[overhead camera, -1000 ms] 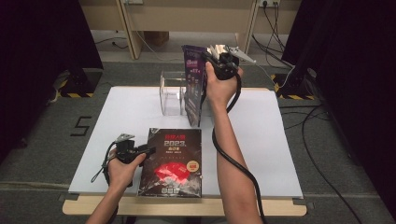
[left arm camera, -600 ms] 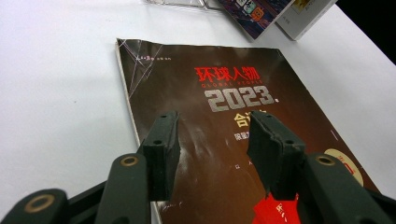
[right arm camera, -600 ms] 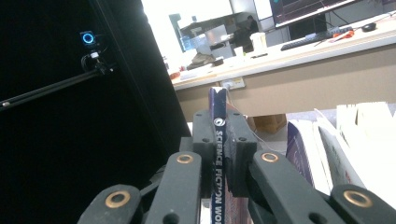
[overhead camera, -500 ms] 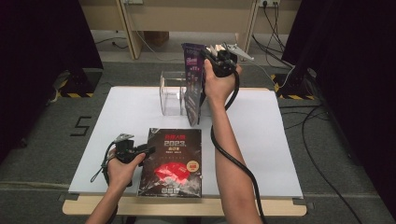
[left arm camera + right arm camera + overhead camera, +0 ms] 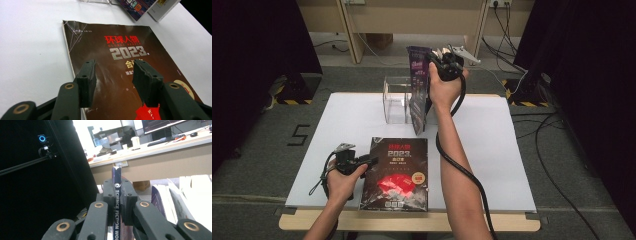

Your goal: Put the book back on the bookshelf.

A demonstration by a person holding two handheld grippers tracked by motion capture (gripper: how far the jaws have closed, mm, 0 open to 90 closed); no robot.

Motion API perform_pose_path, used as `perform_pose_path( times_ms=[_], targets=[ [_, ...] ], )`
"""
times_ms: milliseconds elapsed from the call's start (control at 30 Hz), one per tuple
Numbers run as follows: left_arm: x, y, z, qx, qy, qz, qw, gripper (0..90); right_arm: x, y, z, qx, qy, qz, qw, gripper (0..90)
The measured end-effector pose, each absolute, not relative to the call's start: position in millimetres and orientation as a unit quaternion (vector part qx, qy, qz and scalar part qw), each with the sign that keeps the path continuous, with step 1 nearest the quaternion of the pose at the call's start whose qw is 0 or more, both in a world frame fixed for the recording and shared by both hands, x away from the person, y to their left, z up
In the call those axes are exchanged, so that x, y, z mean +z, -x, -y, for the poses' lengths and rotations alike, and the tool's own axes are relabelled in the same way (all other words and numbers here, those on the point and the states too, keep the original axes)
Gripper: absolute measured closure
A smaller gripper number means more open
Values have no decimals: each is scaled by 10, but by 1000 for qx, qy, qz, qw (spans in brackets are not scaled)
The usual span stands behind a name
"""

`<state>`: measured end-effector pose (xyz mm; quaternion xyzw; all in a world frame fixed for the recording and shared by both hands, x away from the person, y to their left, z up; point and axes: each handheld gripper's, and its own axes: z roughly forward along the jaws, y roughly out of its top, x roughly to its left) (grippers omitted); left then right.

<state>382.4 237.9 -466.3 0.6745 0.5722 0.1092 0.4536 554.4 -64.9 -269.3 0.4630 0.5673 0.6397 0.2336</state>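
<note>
Right tongs clamp upright purple magazine's spine.

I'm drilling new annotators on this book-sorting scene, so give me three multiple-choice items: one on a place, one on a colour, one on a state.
1. Where does the dark magazine with the red 2023 cover lie?
A. flat on the white table top, near the front edge
B. inside the clear plastic holder
C. on the floor

2. What colour is the spine of the book clamped in the right gripper?
A. yellow
B. dark blue with white lettering
C. green

3. How do the left gripper jaws stand?
A. shut on the magazine
B. shut on nothing
C. open above the magazine cover

Answers: 1 A, the high view shows it flat there. 2 B, the right gripper view shows the dark blue book spine. 3 C, a gap shows between them.
</note>
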Motion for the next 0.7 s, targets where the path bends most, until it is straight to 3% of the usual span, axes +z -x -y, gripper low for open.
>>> perform_pose_path(
  times_ms=[700],
  targets=[
    [-4665,-3827,-2383,108,-673,-573,456,524,-2704,-5649,604,635,-468,-567,238,849]
  ],
)
